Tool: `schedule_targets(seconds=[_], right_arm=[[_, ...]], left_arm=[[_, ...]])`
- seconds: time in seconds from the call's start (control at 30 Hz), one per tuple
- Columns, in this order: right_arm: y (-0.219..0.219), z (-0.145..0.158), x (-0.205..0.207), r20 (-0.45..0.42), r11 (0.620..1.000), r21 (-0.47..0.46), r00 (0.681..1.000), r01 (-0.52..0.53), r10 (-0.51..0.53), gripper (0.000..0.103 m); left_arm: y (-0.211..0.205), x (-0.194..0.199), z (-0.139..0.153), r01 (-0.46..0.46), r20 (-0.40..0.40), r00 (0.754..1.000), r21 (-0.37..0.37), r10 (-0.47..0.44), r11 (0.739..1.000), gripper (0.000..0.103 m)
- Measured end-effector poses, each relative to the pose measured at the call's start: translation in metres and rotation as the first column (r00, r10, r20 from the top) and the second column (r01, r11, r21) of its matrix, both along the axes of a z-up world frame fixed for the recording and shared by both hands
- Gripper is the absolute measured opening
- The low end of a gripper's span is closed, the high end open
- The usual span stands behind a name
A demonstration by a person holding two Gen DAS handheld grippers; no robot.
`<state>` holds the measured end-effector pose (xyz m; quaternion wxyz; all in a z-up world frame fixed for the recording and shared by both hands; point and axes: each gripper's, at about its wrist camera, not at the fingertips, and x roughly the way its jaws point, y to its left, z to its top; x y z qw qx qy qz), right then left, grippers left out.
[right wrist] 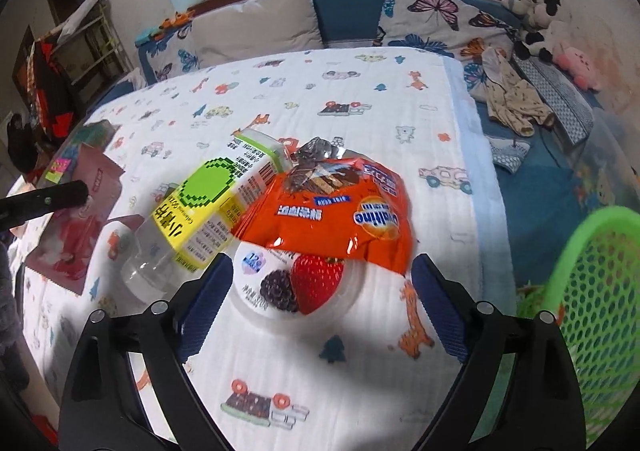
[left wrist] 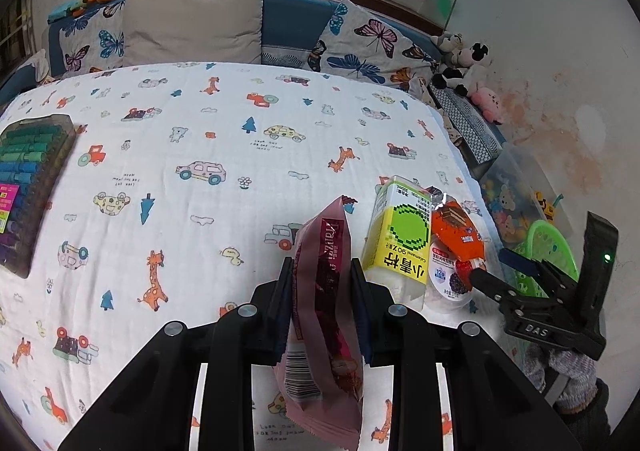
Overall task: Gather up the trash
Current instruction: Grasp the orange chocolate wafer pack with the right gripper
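Pink wrapper (left wrist: 326,315): hanging, clenched in left gripper (left wrist: 322,287).
Right gripper (right wrist: 322,295): spreading released, yogurt cup (right wrist: 296,289) lying between at 12 o'clock.

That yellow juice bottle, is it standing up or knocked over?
Knocked over: the yellow juice bottle lies on its side on the tablecloth, beside the orange wrapper.

A home bedroom: printed bedsheet (left wrist: 224,139), butterfly pillows (left wrist: 360,47), plush toys (left wrist: 468,67).

From the left wrist we look forward along the left gripper (left wrist: 322,279), low over the cartoon-print cloth-covered surface (left wrist: 180,139), toward the sofa. From the right wrist we sit nearer the orange foil snack wrapper (right wrist: 336,211). Both views share that wrapper (left wrist: 456,229) and the yellow-green drink bottle (left wrist: 400,235) (right wrist: 208,207).
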<state>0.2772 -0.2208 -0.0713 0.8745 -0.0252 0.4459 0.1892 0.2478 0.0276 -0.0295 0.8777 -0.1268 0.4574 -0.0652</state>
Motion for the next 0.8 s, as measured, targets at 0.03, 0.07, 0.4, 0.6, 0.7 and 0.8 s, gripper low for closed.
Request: schedule_targets(seconds=[0.03, 0.07, 0.4, 0.6, 0.7, 0.8], right_arm=[[0.002, -0.001, 0.003, -0.002, 1.0, -0.003, 1.0, -0.002, 0.002, 0.092], [0.003, -0.002, 0.007, -0.003, 1.0, -0.006, 1.0, -0.001, 0.001, 0.093], [0.01, -0.017, 0.041, -0.073, 1.0, 0.021, 0.997, 0.016, -0.015, 0.098], [0.0, -0.024, 0.048, -0.094, 0.996, 0.065, 0.994, 0.064, -0.057, 0.093], [-0.004, -0.022, 0.046, -0.088, 0.995, 0.077, 0.994, 0.071, -0.064, 0.084], [-0.008, -0.02, 0.042, -0.078, 0.993, 0.087, 0.995, 0.077, -0.07, 0.074]], left_arm=[[0.001, 0.0, 0.0, 0.0, 0.0, 1.0, -0.001, 0.0, 1.0, 0.026], [0.001, 0.0, 0.0, 0.0, 0.0, 1.0, -0.001, 0.0, 1.0, 0.026], [0.005, 0.0, -0.005, 0.003, -0.007, 1.0, -0.007, -0.003, 1.0, 0.026], [0.005, 0.0, -0.006, 0.004, -0.009, 1.0, -0.007, -0.004, 1.0, 0.026], [0.005, 0.0, -0.006, 0.004, -0.009, 1.0, -0.007, -0.004, 1.0, 0.026], [0.005, 0.0, -0.008, 0.007, -0.011, 1.0, -0.012, -0.007, 1.0, 0.026]])
